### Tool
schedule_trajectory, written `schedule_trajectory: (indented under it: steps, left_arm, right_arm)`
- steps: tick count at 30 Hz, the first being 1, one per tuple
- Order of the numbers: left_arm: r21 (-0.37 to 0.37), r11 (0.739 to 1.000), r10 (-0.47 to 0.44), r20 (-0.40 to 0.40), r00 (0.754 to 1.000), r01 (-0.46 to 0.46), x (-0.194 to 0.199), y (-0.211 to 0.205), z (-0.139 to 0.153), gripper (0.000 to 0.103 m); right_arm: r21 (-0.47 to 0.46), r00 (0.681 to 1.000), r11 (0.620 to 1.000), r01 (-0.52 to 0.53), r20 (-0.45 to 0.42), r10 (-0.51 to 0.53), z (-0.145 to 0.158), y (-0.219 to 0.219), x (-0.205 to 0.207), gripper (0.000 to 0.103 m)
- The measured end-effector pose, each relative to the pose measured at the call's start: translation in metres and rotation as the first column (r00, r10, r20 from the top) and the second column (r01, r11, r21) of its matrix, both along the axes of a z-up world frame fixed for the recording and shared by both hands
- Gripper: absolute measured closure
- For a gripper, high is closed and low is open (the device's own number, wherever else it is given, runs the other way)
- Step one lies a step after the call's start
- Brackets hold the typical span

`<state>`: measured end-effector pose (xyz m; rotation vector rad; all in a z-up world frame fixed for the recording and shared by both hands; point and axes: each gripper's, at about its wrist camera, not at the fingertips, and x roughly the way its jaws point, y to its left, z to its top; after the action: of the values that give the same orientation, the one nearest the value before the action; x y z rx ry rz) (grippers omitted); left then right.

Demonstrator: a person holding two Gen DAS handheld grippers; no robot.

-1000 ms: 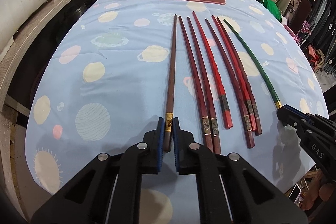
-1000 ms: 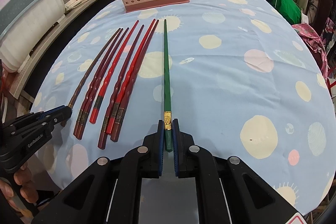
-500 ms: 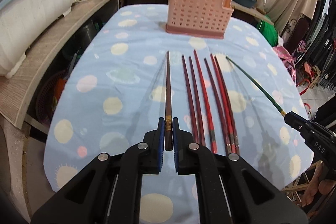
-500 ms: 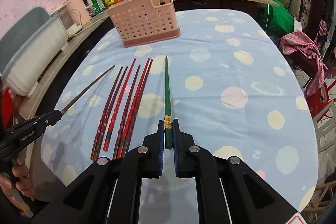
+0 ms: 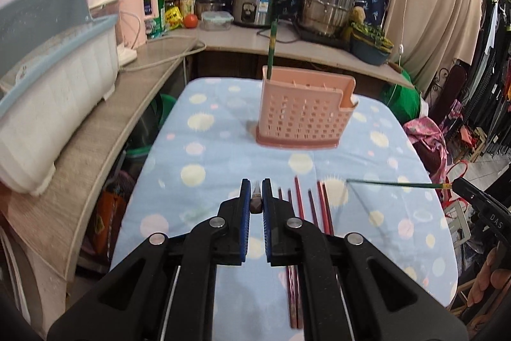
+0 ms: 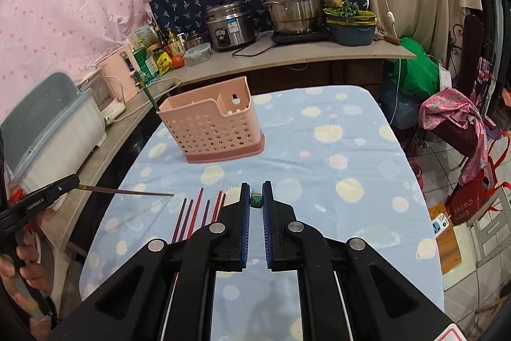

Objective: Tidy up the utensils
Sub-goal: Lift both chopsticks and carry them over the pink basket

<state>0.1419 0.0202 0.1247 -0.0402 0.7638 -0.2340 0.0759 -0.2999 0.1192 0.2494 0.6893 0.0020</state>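
The left gripper (image 5: 256, 197) is clenched on the butt end of a dark brown wooden chopstick (image 6: 127, 191), held in the air above the pale blue spotted tablecloth (image 5: 223, 149). The right gripper (image 6: 256, 197) is clamped the same way on a slim green chopstick (image 5: 396, 183), also lifted clear of the cloth. Between the 2 grippers, 6 red and maroon chopsticks (image 5: 319, 206) lie side by side on the cloth. Ahead of both grippers stands a pink perforated plastic utensil holder (image 5: 303, 120), with another green chopstick (image 5: 271, 50) standing upright in its left end.
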Motion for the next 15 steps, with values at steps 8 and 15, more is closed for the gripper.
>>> schedule_trajectory:
  steps: [8,15]
  left_arm:
    - [-0.003,1.0,0.012,0.043,0.999,-0.012,0.046,-0.008,0.032,0.096]
    - [-0.042,0.999,0.012,0.115,0.993,-0.007,0.075,-0.011,0.075,0.096]
  right_arm:
    - [-0.001,0.998,1.0,0.01,0.068,-0.01,0.035,-0.011,0.041,0.096]
    - [0.013,0.987,1.0,0.004,0.159,-0.006,0.074,-0.014,0.074,0.096]
